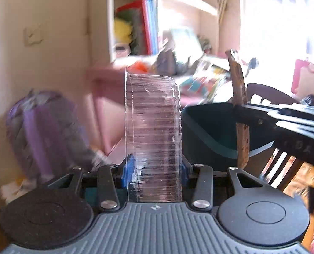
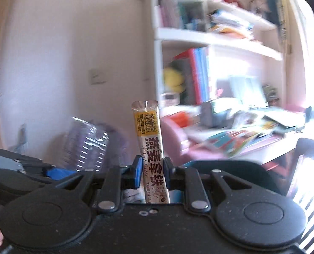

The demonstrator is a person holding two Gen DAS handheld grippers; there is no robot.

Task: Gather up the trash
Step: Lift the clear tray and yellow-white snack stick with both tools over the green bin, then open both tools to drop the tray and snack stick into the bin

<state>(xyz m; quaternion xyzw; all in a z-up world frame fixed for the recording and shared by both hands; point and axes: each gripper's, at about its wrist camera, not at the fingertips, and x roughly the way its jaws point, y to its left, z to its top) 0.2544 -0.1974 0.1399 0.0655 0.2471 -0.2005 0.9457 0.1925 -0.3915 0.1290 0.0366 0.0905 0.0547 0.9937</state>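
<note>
In the left wrist view my left gripper (image 1: 154,167) is shut on a clear ribbed plastic cup (image 1: 152,127) that stands upright between its blue pads. To the right of it, my right gripper (image 1: 241,114) pinches a thin coffee sachet (image 1: 238,80), seen edge-on above a dark teal bin (image 1: 207,131). In the right wrist view my right gripper (image 2: 151,167) is shut on that sachet (image 2: 148,131), a tall stick with yellow and brown print. The left gripper (image 2: 51,171) with the plastic cup (image 2: 87,146) shows at the left. The bin's dark rim (image 2: 220,164) lies just beyond the fingers.
A pink desk (image 2: 220,139) covered with books and papers stands ahead, with white shelves (image 2: 199,36) above it. A purple backpack (image 1: 42,127) leans against the wall on the left. A dark wooden chair (image 1: 275,97) is at the right, by a bright window.
</note>
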